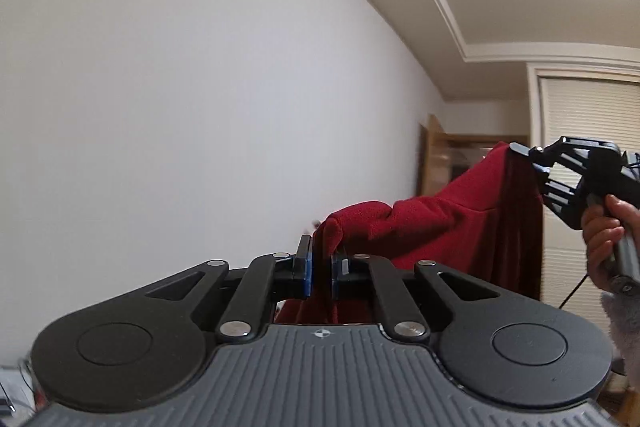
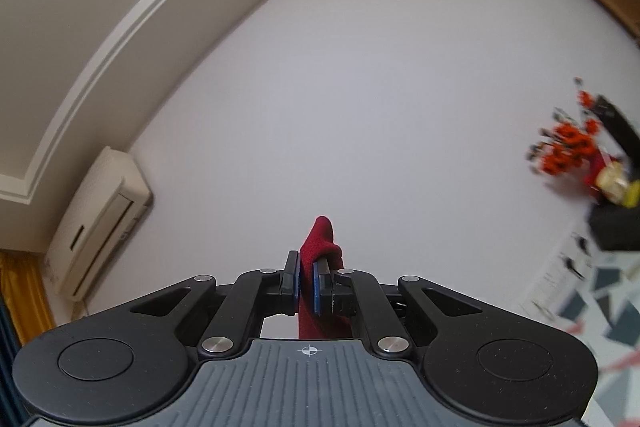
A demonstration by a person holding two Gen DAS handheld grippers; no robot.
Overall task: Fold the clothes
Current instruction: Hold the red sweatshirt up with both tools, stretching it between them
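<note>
A dark red fleece garment point(image 1: 448, 223) hangs stretched in the air between both grippers. My left gripper point(image 1: 321, 267) is shut on one edge of it, cloth bunched between the blue pads. In the left wrist view the right gripper point(image 1: 528, 157) appears at far right, held by a hand point(image 1: 604, 235), pinching the other raised corner. In the right wrist view my right gripper point(image 2: 307, 279) is shut on a tuft of the red garment point(image 2: 320, 243) that sticks up past the fingertips. The lower part of the garment is hidden behind the gripper bodies.
A plain white wall point(image 1: 200, 87) fills most of both views. A louvred closet door point(image 1: 592, 115) and a wooden frame point(image 1: 436, 155) stand behind the garment. An air conditioner point(image 2: 100, 219) hangs at left; orange flowers point(image 2: 568, 147) are blurred at right.
</note>
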